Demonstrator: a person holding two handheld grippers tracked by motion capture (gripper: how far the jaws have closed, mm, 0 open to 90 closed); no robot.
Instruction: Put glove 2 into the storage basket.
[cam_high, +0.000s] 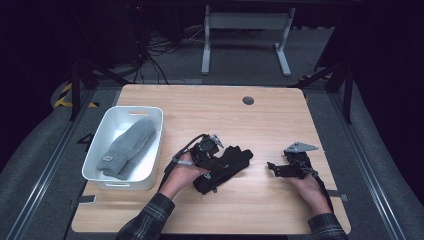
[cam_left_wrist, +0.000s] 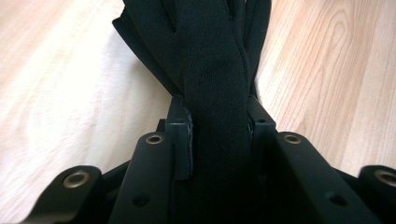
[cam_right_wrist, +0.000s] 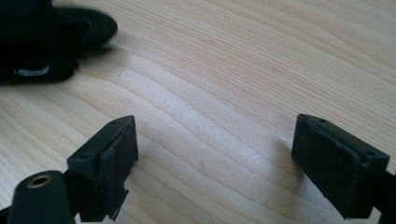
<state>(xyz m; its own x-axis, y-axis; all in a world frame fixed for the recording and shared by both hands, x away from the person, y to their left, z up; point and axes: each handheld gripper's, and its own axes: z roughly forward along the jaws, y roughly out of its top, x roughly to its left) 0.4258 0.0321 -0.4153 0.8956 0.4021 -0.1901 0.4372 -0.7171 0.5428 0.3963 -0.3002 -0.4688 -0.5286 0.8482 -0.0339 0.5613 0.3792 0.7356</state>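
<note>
High view shows a light wooden table (cam_high: 260, 120) with a white rectangular plastic bin (cam_high: 150, 145) at nine o'clock, and inside it lies a grey knitted mitten (cam_high: 127, 147) with a small label at its cuff. Near the middle of the table, toward six o'clock, lies a black fabric glove (cam_high: 227, 165), its fingers pointing to about two o'clock. The left gripper (cam_high: 212, 155) sits on this glove, held by the person's left hand (cam_high: 182, 177) in a plaid sleeve. At four o'clock the right gripper (cam_high: 274, 169) rests low over the bare wood, well apart from the glove, with the right hand (cam_high: 307, 187) behind it and a grey three-cornered plate on top. Left gripper view shows the two black jaws pressed against a bunched fold of the black fabric glove (cam_left_wrist: 212, 93), which runs between them toward twelve o'clock over the table (cam_left_wrist: 60, 84). Right gripper view shows the jaws spread wide with only wood grain (cam_right_wrist: 224, 84) between them, nothing held, and the black glove (cam_right_wrist: 51, 37) lying at eleven o'clock.
</note>
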